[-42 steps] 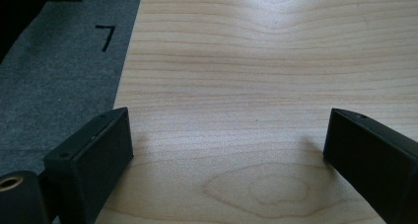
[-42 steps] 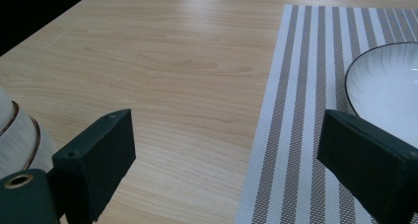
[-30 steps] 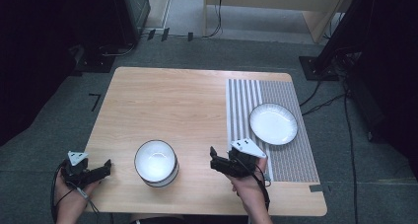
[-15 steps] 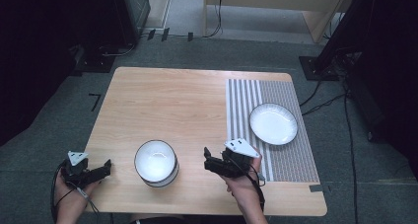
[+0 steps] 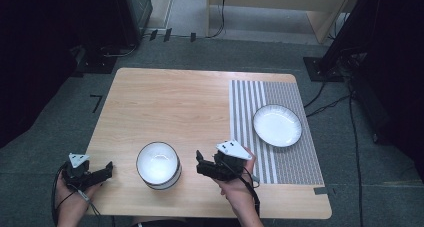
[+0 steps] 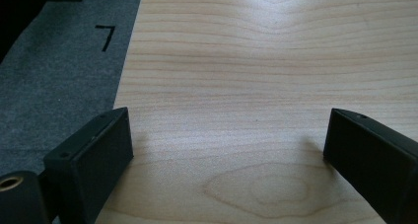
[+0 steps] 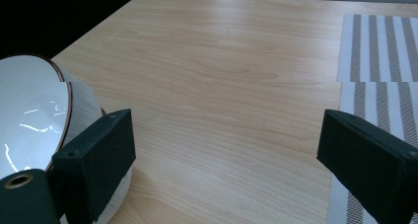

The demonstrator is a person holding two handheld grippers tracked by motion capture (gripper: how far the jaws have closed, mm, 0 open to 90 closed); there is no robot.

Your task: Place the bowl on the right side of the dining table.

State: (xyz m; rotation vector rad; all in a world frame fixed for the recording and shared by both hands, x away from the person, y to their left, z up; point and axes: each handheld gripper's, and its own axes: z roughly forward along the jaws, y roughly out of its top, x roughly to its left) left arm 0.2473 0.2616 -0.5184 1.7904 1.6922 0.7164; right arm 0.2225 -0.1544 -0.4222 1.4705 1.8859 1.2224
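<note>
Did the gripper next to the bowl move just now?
Yes. In the high view the right hand-held gripper has slid left, closer to the white bowl and farther from the striped mat. Its jaws are open.

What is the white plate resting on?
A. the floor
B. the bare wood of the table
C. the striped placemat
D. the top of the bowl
C: in the high view the white plate lies on the striped placemat at the table's right side, apart from the bowl.

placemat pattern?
Grey and white stripes on the placemat, narrower on its left part; clearest in the high view.
</note>
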